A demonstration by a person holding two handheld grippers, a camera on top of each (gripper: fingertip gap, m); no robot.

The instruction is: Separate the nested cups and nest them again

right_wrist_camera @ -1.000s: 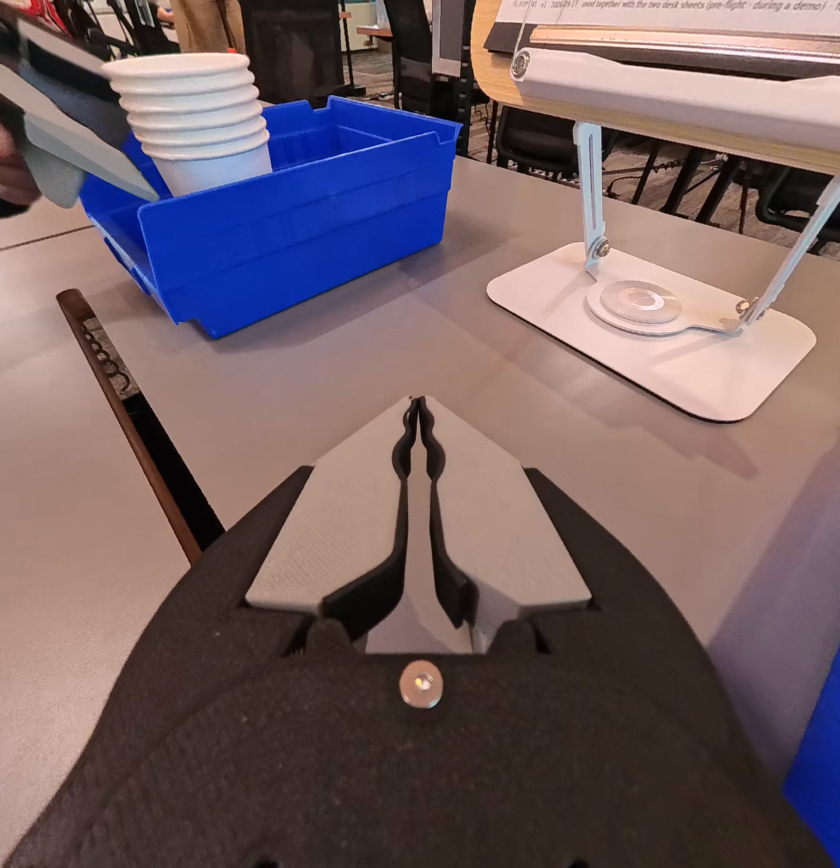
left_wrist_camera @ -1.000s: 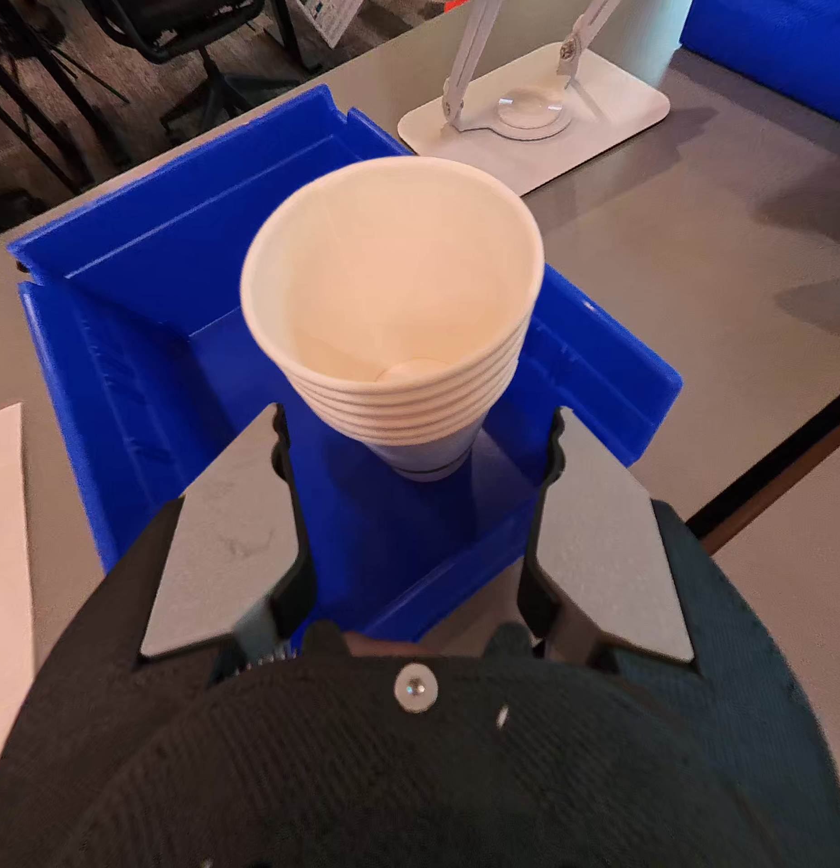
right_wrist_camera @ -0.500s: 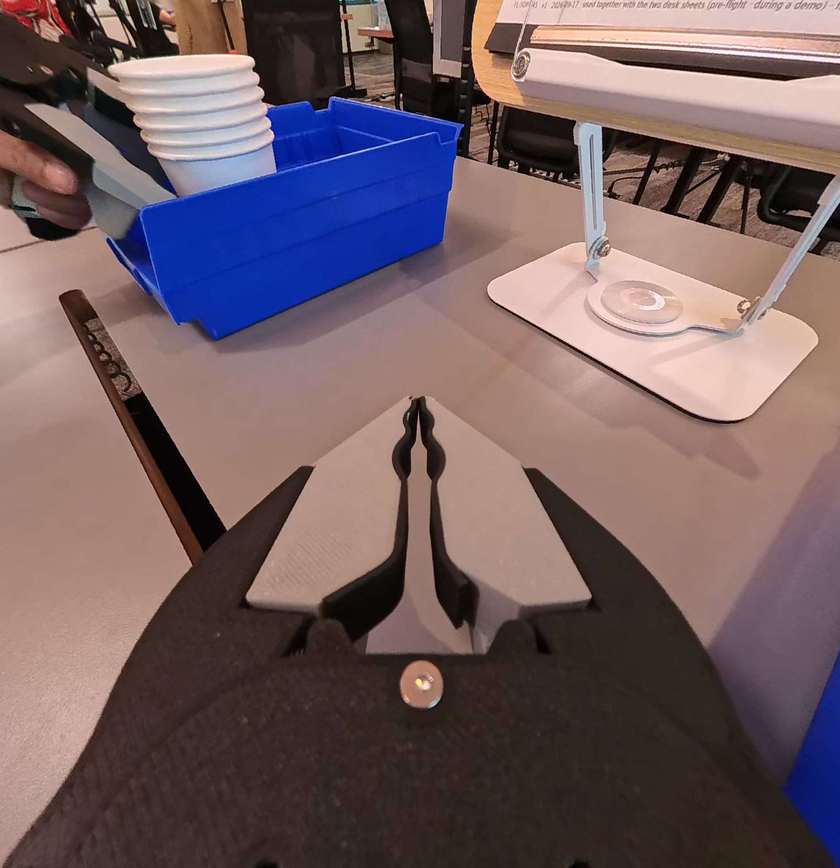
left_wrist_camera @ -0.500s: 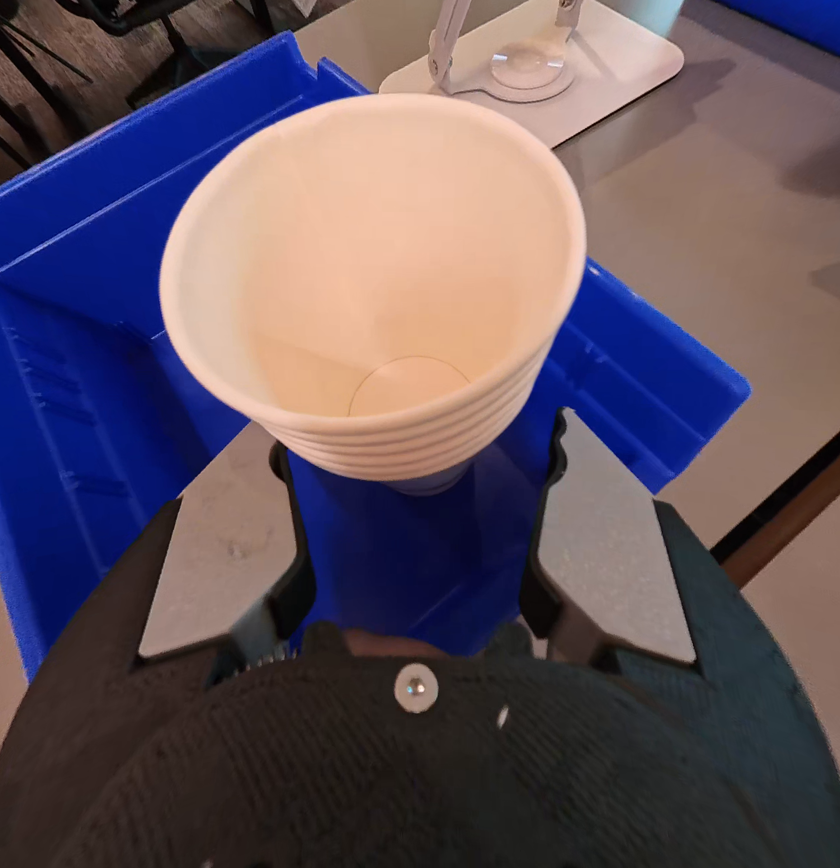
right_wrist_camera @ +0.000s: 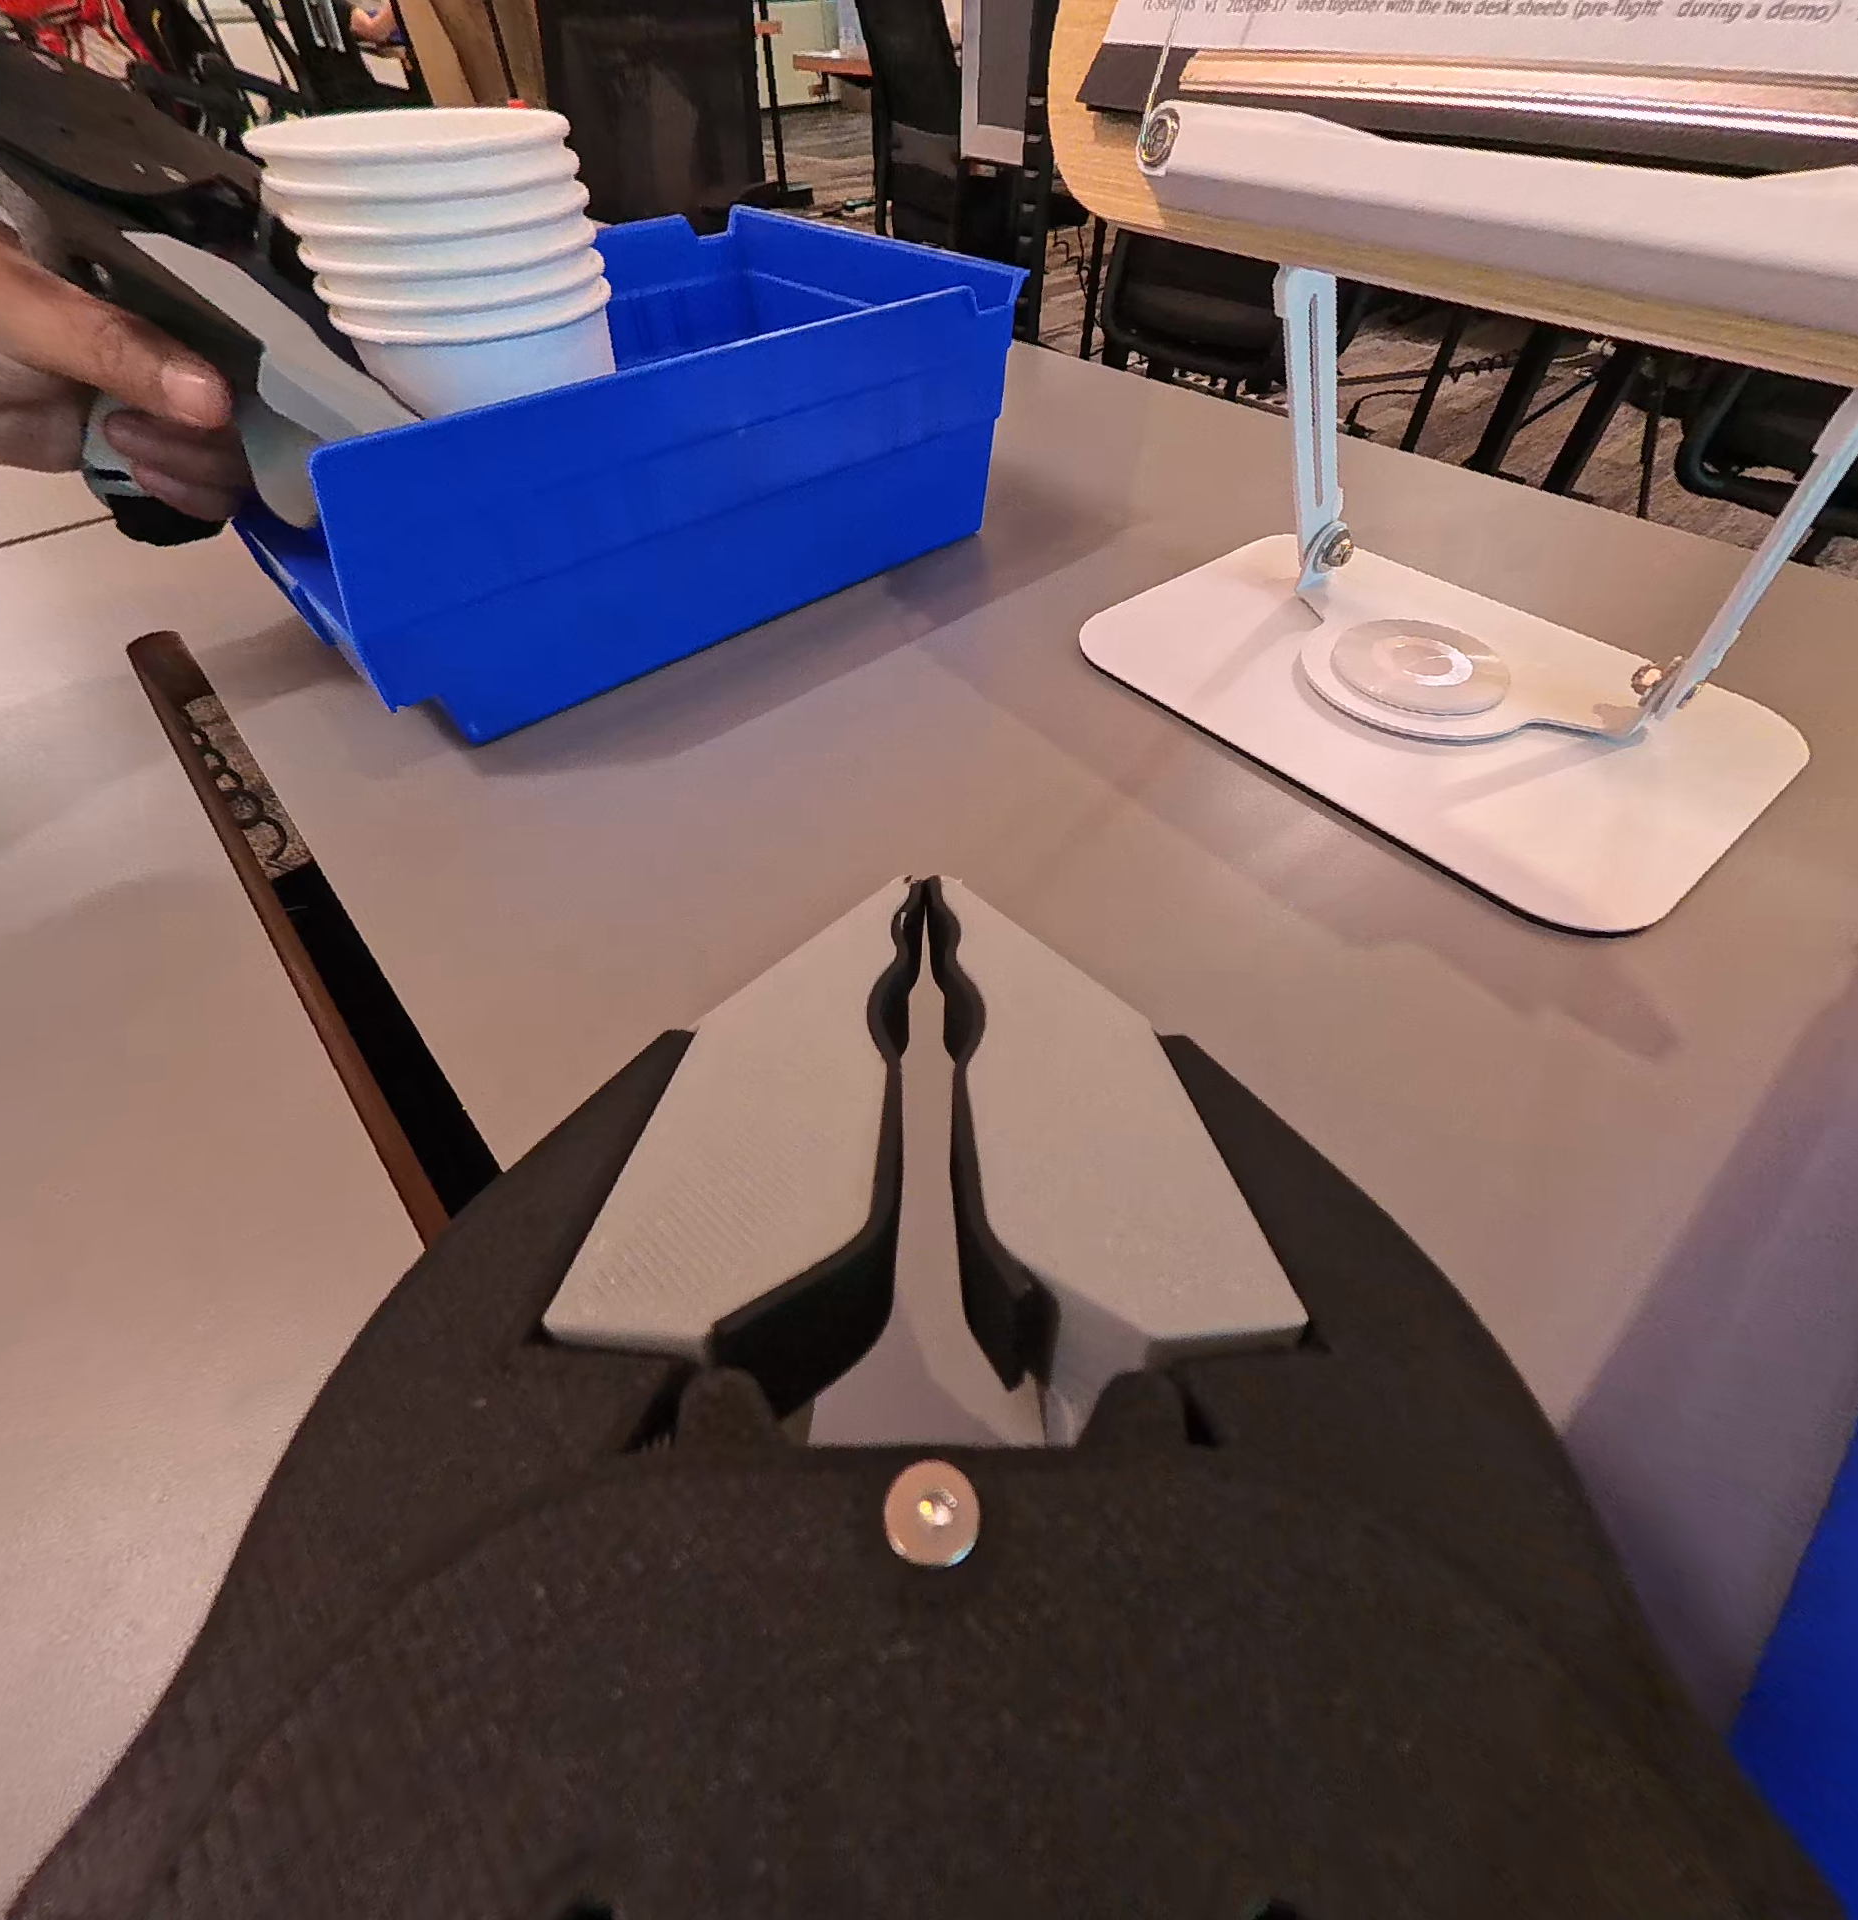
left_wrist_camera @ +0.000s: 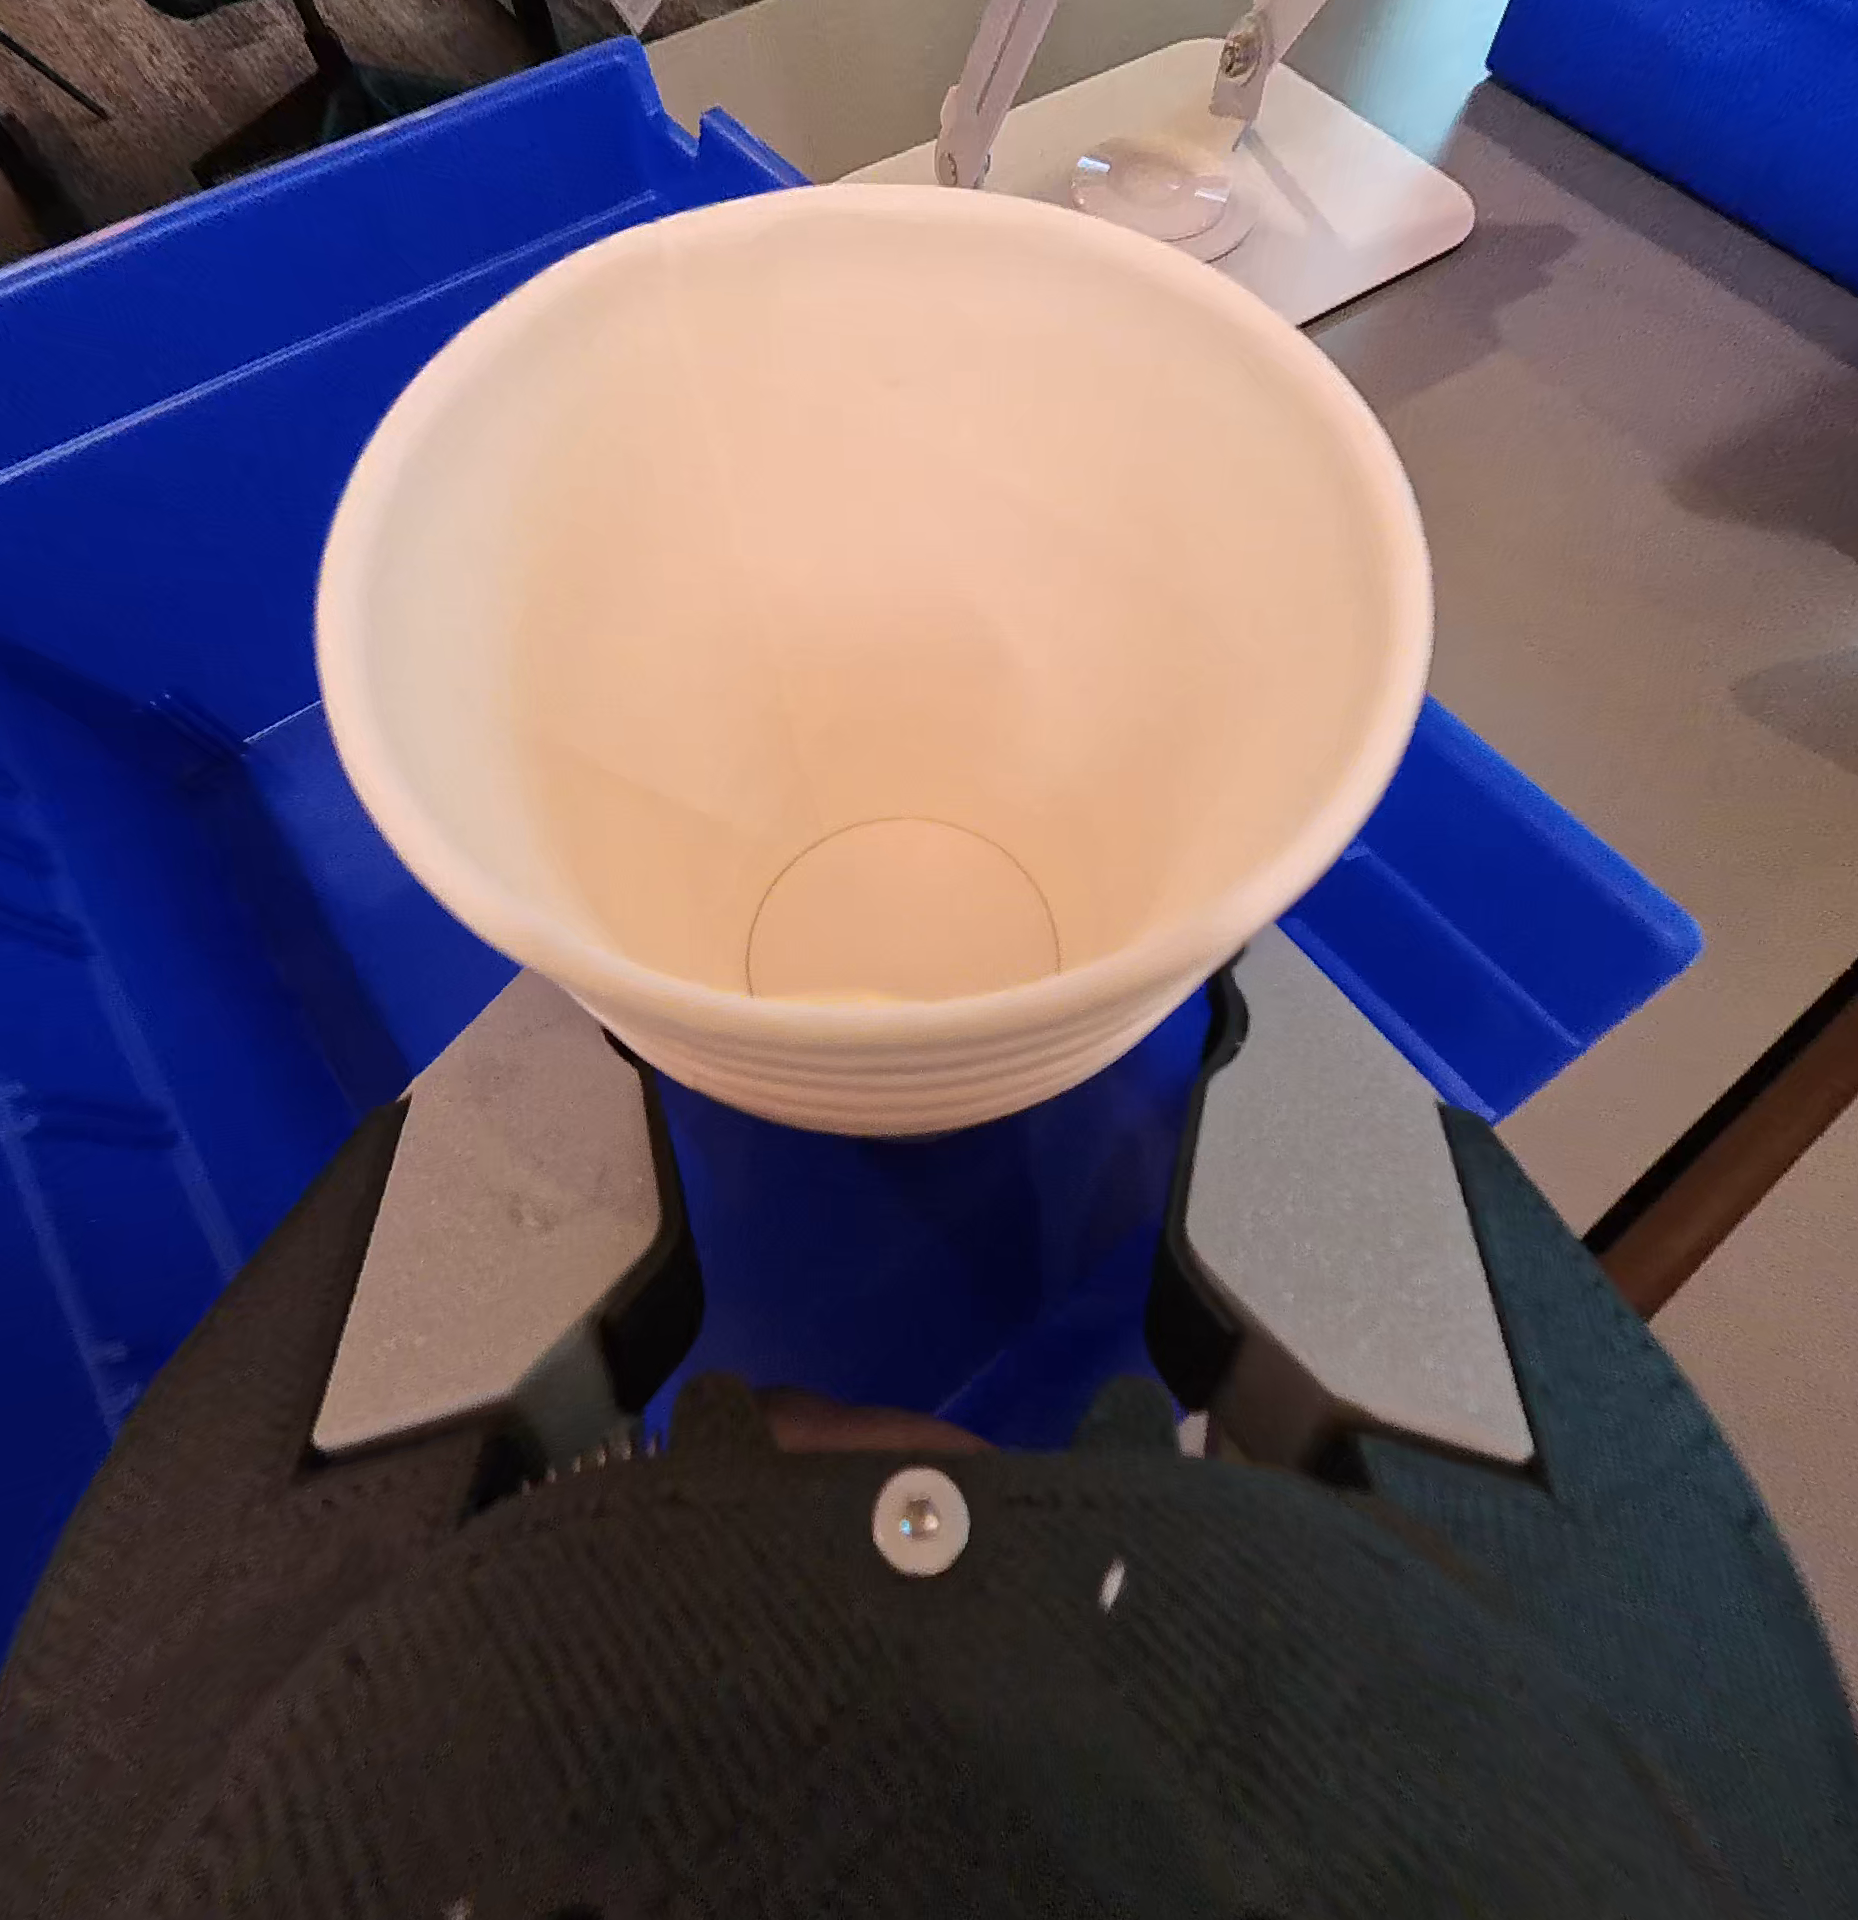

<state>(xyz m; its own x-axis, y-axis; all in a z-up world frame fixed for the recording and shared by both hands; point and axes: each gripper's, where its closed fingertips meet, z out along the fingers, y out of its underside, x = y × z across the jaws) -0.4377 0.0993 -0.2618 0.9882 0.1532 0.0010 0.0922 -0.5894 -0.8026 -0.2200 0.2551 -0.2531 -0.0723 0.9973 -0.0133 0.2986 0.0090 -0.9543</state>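
A stack of several nested white paper cups [left_wrist_camera: 873,582] stands upright in a blue bin [left_wrist_camera: 156,540]. My left gripper [left_wrist_camera: 930,1039] is open, low over the bin's near end, with one finger on each side of the stack's lower part. The stack's rims hide its fingertips, so I cannot tell if they touch it. In the right wrist view the stack [right_wrist_camera: 437,239] rises above the bin [right_wrist_camera: 644,520], and the left gripper [right_wrist_camera: 281,405], held by a hand, sits against its left side. My right gripper [right_wrist_camera: 930,883] is shut and empty over the grey table.
A white stand base [right_wrist_camera: 1476,748] with a raised board sits right of the bin; it also shows in the left wrist view [left_wrist_camera: 1320,208]. Another blue bin [right_wrist_camera: 1829,1662] is at the right edge. A dark seam [right_wrist_camera: 312,987] splits the table to my left.
My left gripper has moved forward and down to the cup stack, so its open fingers now flank the stack. The right gripper has not moved.
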